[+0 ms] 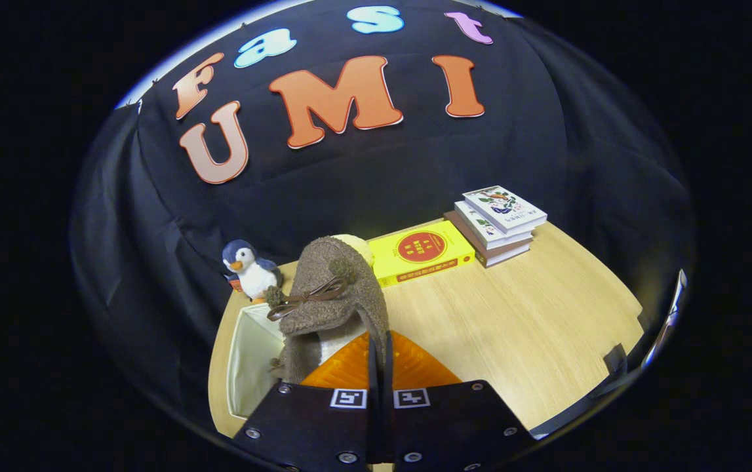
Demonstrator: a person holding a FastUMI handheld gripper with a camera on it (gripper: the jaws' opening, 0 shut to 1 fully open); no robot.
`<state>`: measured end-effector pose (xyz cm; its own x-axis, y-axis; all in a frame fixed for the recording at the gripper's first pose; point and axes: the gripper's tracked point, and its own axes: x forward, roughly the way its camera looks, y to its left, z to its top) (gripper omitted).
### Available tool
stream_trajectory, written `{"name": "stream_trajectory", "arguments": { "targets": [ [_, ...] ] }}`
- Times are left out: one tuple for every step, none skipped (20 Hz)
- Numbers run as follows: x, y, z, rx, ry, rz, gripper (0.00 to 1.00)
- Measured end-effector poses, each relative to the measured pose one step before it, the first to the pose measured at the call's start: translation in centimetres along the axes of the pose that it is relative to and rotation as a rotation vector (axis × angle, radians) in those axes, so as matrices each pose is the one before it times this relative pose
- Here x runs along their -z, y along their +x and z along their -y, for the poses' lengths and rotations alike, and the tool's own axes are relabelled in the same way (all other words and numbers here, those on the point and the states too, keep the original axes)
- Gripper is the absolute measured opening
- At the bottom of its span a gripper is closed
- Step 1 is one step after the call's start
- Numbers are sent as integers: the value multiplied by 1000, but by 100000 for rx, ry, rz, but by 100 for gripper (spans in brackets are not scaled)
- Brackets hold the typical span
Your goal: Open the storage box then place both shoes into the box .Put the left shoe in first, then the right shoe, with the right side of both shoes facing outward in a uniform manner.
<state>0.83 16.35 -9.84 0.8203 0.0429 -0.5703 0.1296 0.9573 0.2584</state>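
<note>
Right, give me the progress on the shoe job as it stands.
Done: the white storage box stands open. In hand: the tongs are shut on a brown fuzzy slipper with a bow, held above the box's near edge. I cannot tell which shoe it is, or whether one already lies inside. Left: lower it in, right side outward.

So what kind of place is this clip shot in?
Likely a staged recording booth: a wooden table against black cloth, with stacked books and a toy penguin as props. The gripper is shut on a brown shoe.

Shoe (333,295) held in gripper (379,341) above box (251,354); penguin toy (249,267) behind box; books (497,223) right
</note>
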Motion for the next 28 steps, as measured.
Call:
{"name": "stream_trajectory", "arguments": {
  "targets": [
    [197, 44, -975, -576, 388, 45, 1],
    [395, 68, -827, -563, -89, -475, 1],
    [378, 189, -896, -366, -195, -391, 1],
    [442, 231, -781, -340, -369, -500, 1],
    [570, 299, -747, -378, -396, -786, 1],
    [560, 311, -554, -246, -407, -685, 1],
    [628, 389, -526, -52, -517, -1044, 1],
    [682, 388, -530, 38, -550, -1078, 1],
    [644, 374, -403, 116, -420, -941, 1],
    [509, 383, -164, 243, -473, -623, 1],
    [578, 474, -154, 481, -535, -467, 1],
    [517, 413, 158, 673, -559, -828, 1],
    [649, 382, 41, 588, -598, -1035, 1],
    [628, 471, -114, 418, -364, -956, 2],
    [576, 320, 20, 386, -280, -1117, 2],
    [557, 198, -39, 319, -180, -1043, 3],
    [498, 211, -46, 207, -299, -1077, 3],
    [388, -65, -106, -351, -441, -623, 3],
    [-170, -236, -396, -1403, 57, 1099, 5],
    [-483, -382, -483, -1945, 463, 1598, 10],
    [-757, -472, -190, -860, 59, 1883, 16],
    [-637, -564, -50, -563, -896, 2121, 19],
    [-787, -489, 186, 347, -1368, 1909, 30],
    [-626, -687, 246, 466, -1567, 1600, 36],
    [-788, -555, 302, 358, -1394, 1884, 50],
    [-802, -625, 546, 857, -1242, 2238, 62],
    [-941, -599, 502, 922, -895, 2201, 74],
    [-920, -750, 477, 954, -830, 2267, 80]
  ]
}}
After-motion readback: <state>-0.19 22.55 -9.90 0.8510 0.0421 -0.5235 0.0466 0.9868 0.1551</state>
